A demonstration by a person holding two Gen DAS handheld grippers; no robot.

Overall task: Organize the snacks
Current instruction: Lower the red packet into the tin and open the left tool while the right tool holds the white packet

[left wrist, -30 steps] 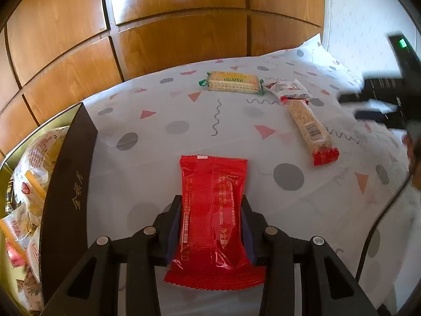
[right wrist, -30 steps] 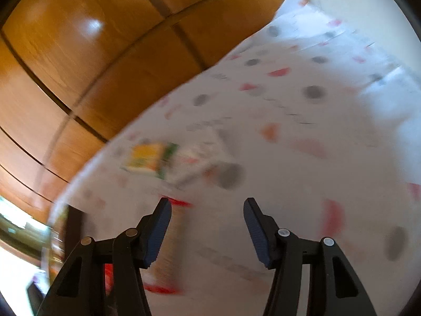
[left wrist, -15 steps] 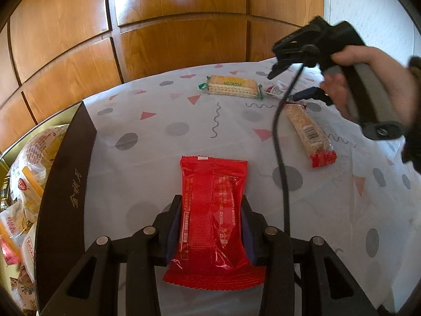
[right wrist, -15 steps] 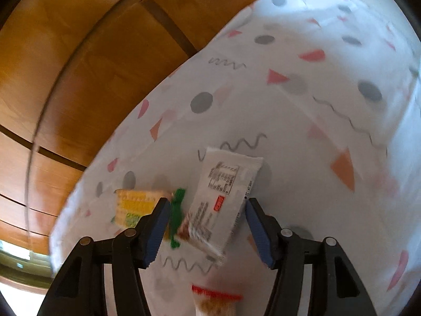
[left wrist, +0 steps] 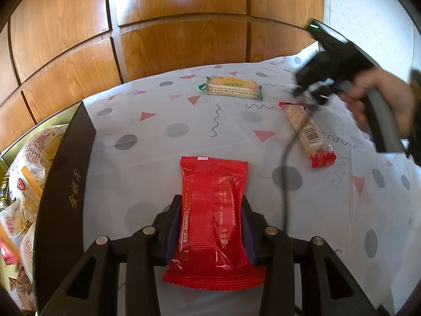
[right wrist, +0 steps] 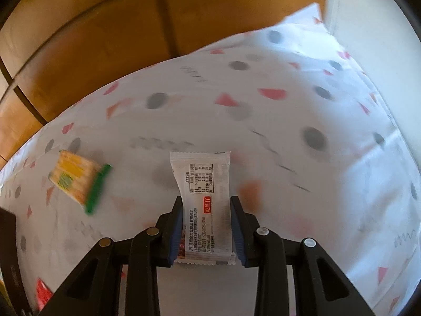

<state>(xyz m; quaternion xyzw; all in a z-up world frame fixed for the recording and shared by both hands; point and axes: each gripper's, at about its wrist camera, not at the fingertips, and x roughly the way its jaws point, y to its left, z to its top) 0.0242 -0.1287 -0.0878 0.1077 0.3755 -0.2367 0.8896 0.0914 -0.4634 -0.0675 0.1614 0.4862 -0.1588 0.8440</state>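
A red snack packet (left wrist: 213, 218) is clamped between the fingers of the left gripper (left wrist: 210, 226), pads pressed on both long edges, packet lengthwise along the fingers, its sealed end hanging back past the pads. The packet is seen over the patterned tablecloth (left wrist: 158, 142); whether it rests on the cloth or is lifted cannot be told.

Taking the red packet as landmark: a dark box (left wrist: 63, 184) is seen just to its left, filled with bagged snacks (left wrist: 29, 158). A cracker pack with green ends (left wrist: 231, 87) lies far beyond it, near the wood panelling (left wrist: 184, 31). A long bar in clear wrap with red ends (left wrist: 308, 134) lies beyond and to the right, apart from it. The right gripper (left wrist: 313, 89), blurred, is held by a hand (left wrist: 381, 97) further right, over the far end of that bar, with a cable (left wrist: 285, 179) trailing down.

In the right wrist view, a white snack packet (right wrist: 205, 205) with printed text is held by the right gripper (right wrist: 206, 226), fingers narrowed onto its sides. The cracker pack (right wrist: 76, 179) is seen blurred to the left of the white packet, apart from it, on the tablecloth (right wrist: 289, 110).
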